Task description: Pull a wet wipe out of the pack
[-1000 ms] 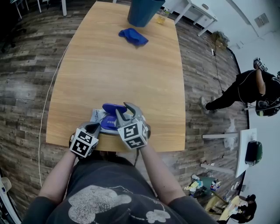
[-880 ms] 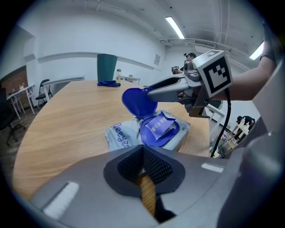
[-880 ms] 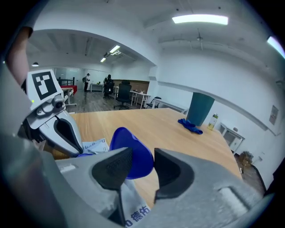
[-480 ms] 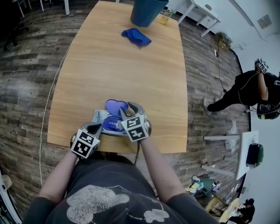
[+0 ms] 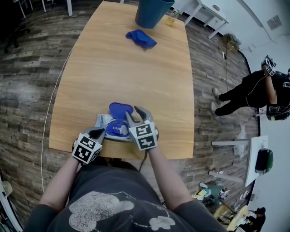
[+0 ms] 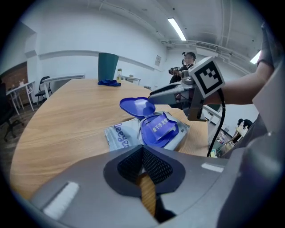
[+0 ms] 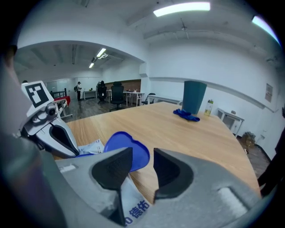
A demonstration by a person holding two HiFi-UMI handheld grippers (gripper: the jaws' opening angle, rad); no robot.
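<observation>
- Jaws of the left gripper (image 6: 142,151) are pressed together, the mesh pads meeting with no gap. They sit at the near edge of the wooden table (image 5: 122,68), just short of the wet wipe pack (image 6: 119,136). Whether they pinch the pack's near seam cannot be told.
- Beside it, the right gripper (image 7: 142,152) has its 2 jaws partly apart, with nothing pressed between the pads. It stands over the pack's right side, and the raised lid shows through the gap.
- Between the 2 grippers the pack lies flat, its blue flip lid (image 6: 137,106) swung up and open on the far side.
- Inside the lid's oval frame sits a blue seal label (image 6: 160,127) with white print.
- At the table's far end lies a crumpled blue cloth (image 5: 141,38), then a teal bin (image 5: 152,11) with a small bottle (image 5: 171,17) beside it.
- Well off to the table's right stands a person in black (image 5: 253,93).
</observation>
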